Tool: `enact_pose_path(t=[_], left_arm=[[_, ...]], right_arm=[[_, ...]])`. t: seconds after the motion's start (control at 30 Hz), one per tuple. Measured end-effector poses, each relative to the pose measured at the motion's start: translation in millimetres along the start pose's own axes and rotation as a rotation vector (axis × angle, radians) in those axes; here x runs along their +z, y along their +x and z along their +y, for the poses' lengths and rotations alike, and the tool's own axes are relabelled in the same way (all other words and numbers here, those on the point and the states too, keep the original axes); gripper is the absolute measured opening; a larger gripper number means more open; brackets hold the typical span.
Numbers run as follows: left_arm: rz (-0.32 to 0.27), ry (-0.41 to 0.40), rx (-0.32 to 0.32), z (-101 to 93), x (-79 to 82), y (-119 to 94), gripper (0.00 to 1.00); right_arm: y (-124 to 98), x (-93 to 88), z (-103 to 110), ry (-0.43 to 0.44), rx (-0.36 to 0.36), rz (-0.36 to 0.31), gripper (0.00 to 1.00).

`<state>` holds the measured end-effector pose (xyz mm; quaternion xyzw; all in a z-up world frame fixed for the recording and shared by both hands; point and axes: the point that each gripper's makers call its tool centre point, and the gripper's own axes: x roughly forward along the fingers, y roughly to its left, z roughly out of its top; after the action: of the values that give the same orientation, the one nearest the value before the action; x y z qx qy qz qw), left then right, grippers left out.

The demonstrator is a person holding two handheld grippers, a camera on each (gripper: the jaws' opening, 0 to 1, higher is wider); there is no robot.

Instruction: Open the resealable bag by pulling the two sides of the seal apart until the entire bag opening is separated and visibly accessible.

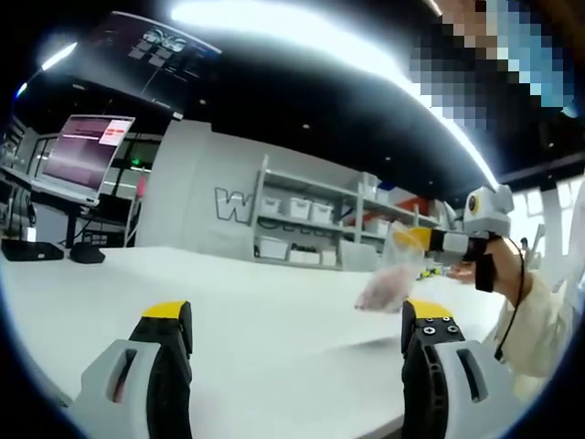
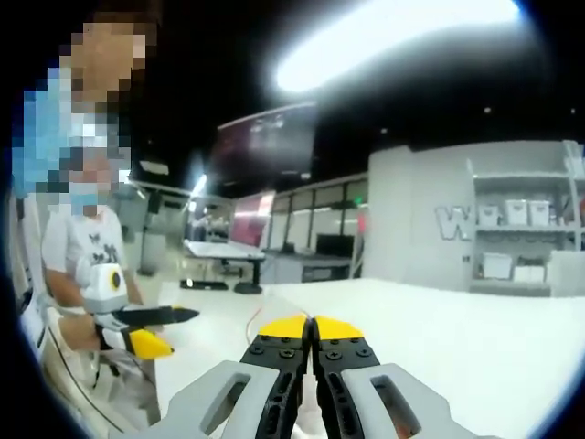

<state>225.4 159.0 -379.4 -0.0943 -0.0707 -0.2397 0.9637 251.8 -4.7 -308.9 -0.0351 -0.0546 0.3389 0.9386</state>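
While the left gripper (image 1: 295, 343) is seen with its jaws spread wide and nothing between them, the resealable bag (image 1: 395, 274) is hung in the air off to the right of that view, above the white table (image 1: 256, 302). It's pinched at its top edge by the right gripper (image 1: 430, 240), which comes in from the right with a sleeve (image 1: 535, 315) behind it. The bag is held with its long axis roughly up and down, seal end at the top and something pinkish sagging in the bottom. No contact is made with the left jaws yet; the bag sits ahead and to the right of them, well apart. Shelving with white bins (image 1: 297, 208) and a monitor (image 1: 84, 151) are seen further back.

In the right gripper view, the right gripper (image 2: 311, 322) is seen with its yellow tips pressed together. A thin clear film seems to be caught between the jaws lower down, but it's blurry, so the bag itself can't really be made out there. The left gripper (image 2: 174, 329) is seen at lower left, jaws apart, pointed toward the right one.

Judging by this, the seal isn't opened yet. The free side of the top edge would probably need to be grabbed by the left gripper, which means a move rightward and a bit up toward the seal.
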Motion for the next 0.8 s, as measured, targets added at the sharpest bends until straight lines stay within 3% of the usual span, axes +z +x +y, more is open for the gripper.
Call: enact_pose_path(t=[0.8], left_arm=[[0.007,0.018,-0.005,-1.7,1.9,1,0.93]], right_arm=[[12,2.6,-15,-0.026,0.011,0.028,0.00]])
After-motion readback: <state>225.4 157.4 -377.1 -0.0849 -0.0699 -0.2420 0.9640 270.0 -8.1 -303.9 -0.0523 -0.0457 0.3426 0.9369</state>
